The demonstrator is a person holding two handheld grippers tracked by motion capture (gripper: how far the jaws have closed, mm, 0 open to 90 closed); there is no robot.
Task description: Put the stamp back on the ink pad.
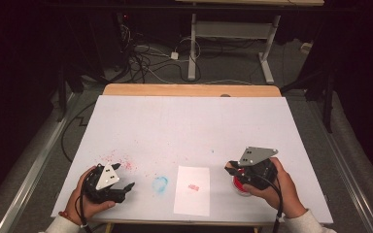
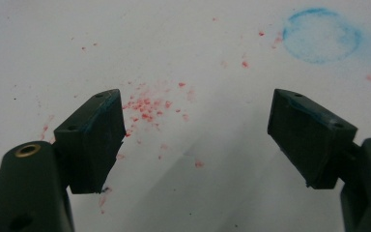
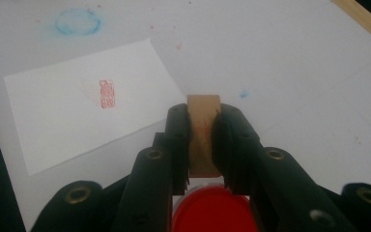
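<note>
A wooden stamp block (image 3: pixel 204 108) is clamped between the jaws of my right gripper (image 3: pixel 204 121), which is shut on it. It hangs just over a round red ink pad (image 3: pixel 212 210) at the table's front right (image 1: pixel 242 188). In the high view a hand holds the right gripper (image 1: pixel 234 170) over the pad. A white sheet of paper (image 1: pixel 192 190) lies to its left and bears a small red stamp print (image 3: pixel 107 94). My left gripper (image 1: pixel 125 175) rests low at the front left, open with nothing between its jaws (image 2: pixel 198 130).
The white table cover (image 1: pixel 189 126) carries a blue ink ring (image 1: pixel 160 184) between my grippers and scattered red ink specks (image 2: pixel 147 106) under the left one. A wooden table edge (image 1: pixel 189 90) runs along the far side. Cables and a desk frame lie on the floor beyond.
</note>
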